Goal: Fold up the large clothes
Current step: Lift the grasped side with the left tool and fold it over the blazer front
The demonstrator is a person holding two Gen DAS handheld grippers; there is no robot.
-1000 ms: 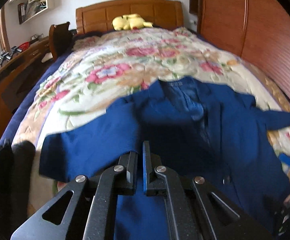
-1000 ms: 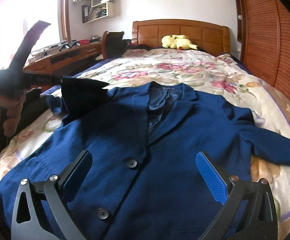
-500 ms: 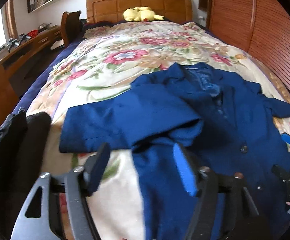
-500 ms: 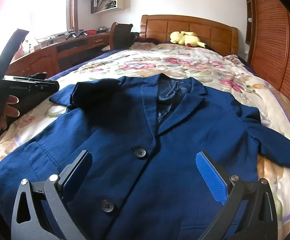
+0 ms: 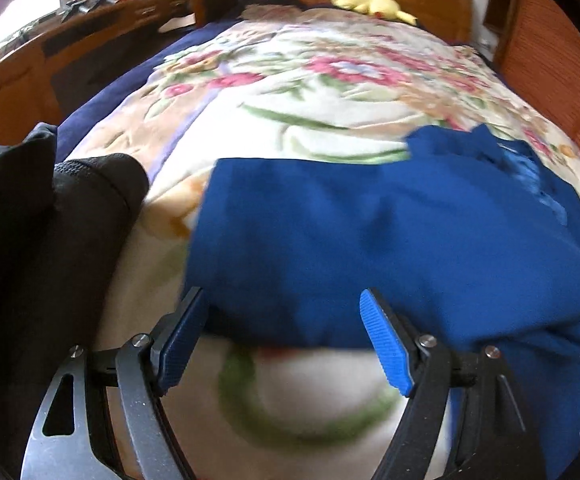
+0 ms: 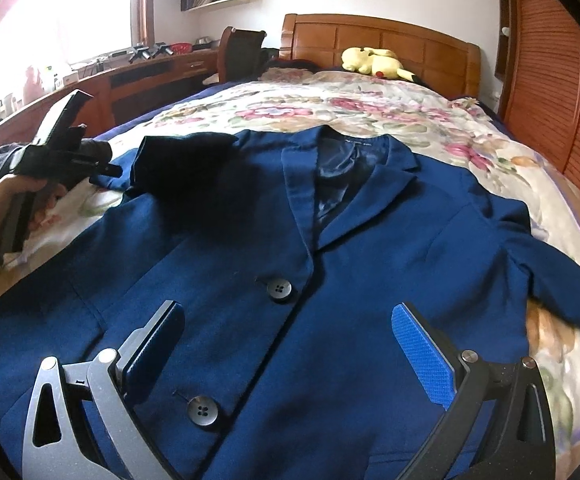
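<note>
Released, the blue jacket [image 6: 290, 264] sleeve lies folded across the floral bedspread [image 6: 370, 116].

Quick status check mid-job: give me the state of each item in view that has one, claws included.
Blue jacket: spread face up on the bed, front closed, top button fastened.
Jacket's left-side sleeve: folded in over the chest.
Jacket's right-side sleeve: still lying out to the side.
Left claw: open, jaws have just been opening, nothing between them.
Right claw: open, above the jacket front, holding nothing.
</note>
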